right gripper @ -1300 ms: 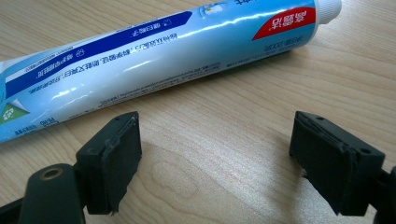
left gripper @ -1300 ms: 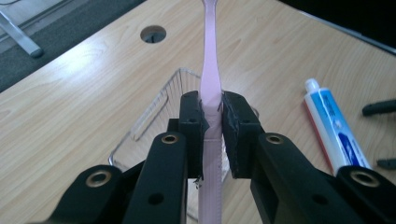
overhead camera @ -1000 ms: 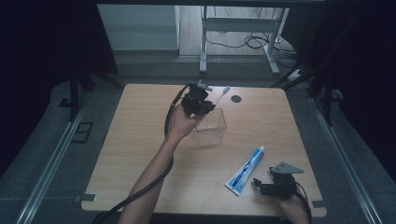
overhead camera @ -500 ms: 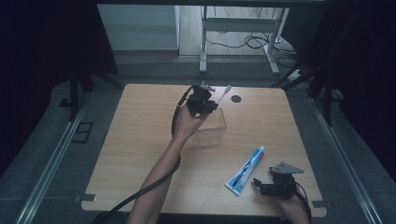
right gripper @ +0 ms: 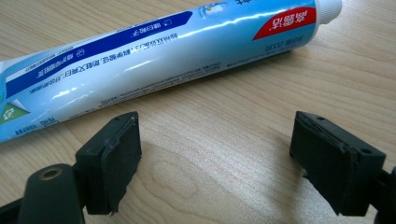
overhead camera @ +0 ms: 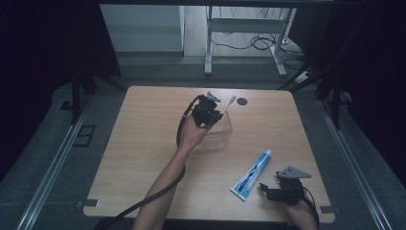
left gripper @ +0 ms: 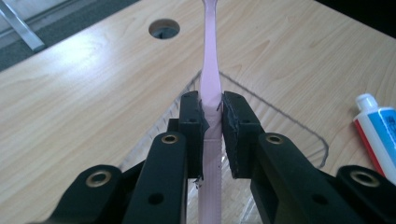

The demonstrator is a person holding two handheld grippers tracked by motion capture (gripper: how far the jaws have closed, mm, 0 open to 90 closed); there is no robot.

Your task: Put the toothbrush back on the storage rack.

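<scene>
A: Looking at the toothbrush [left gripper: 211, 79] first: slim, pale pink handle, running straight away from the camera in the left gripper view, head tipping out past the far rim of the clear plastic box [overhead camera: 218, 132].

B: Being pinched by the left gripper [left gripper: 212, 123], both pads pressing on the handle from either side, about midway along it. Hovering right over the box, lower end of the handle dropping inside its walls.

A: And the toothpaste tube [overhead camera: 251, 174]? Lying flat on the table [overhead camera: 143, 143], well to the near right of the box, white cap pointing back toward it. Blue and white body, red patch near the cap.

B: Sitting just beyond the right gripper [right gripper: 215, 158], apart from it. Jaws spread wide there, nothing between the 2 pads but bare wood, gripper resting low at the near edge, far from the box.
</scene>
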